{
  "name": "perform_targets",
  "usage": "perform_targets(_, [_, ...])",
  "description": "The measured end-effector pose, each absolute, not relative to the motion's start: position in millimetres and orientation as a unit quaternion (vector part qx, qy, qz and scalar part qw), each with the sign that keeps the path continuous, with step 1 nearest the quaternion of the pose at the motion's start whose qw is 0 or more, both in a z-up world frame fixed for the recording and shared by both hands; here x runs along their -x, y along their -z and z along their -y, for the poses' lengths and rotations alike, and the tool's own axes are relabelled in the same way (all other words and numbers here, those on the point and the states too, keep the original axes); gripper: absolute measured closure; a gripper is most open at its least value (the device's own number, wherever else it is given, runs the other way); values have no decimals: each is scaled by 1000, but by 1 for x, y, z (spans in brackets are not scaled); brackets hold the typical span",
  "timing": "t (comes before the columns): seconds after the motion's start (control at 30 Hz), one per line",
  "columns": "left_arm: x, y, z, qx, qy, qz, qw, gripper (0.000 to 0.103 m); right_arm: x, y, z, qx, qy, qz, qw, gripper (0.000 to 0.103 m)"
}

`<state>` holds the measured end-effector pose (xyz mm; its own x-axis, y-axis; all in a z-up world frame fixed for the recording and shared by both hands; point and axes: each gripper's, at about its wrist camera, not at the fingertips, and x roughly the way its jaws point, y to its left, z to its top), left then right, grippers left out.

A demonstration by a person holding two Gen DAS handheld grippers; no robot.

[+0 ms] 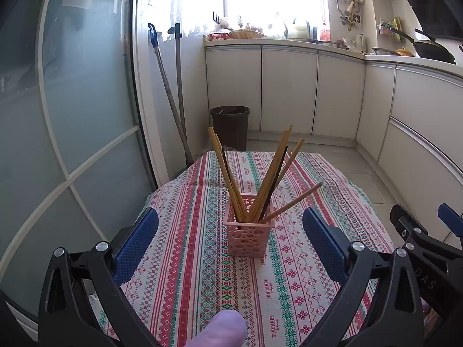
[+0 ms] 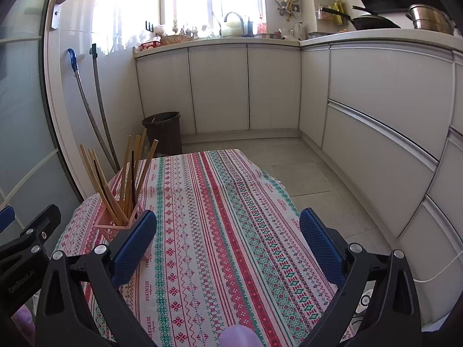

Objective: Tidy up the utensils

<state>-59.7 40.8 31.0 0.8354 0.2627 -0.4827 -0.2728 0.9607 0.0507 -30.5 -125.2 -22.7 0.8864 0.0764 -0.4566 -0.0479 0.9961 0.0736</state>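
Observation:
A pink perforated holder stands on the patterned tablecloth, with several wooden chopsticks and a dark one fanned out of it. My left gripper is open and empty, its blue pads either side of the holder and a little short of it. In the right wrist view the holder and chopsticks sit at the left, partly behind the left blue pad. My right gripper is open and empty over the cloth, to the right of the holder. The right gripper also shows in the left wrist view.
A dark waste bin stands on the floor beyond the table. Mop handles lean on the wall by a glass door. White cabinets run along the back and right. The table's right edge drops to tiled floor.

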Motion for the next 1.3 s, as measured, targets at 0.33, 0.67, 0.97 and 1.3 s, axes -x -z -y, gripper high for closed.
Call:
perform_targets(0.33, [59, -31, -43, 8, -142, -251, 958, 7, 30, 24, 126, -31, -32, -237, 970, 7])
perform_targets(0.67, [58, -30, -45, 12, -140, -256, 956, 7, 29, 25, 126, -32, -31, -239, 970, 7])
perform_targets(0.97, [57, -30, -45, 12, -140, -260, 955, 7, 29, 25, 125, -32, -31, -241, 970, 7])
perform_targets(1.3, [52, -26, -45, 1, -140, -277, 951, 24, 28, 26, 123, -28, -31, -245, 969, 7])
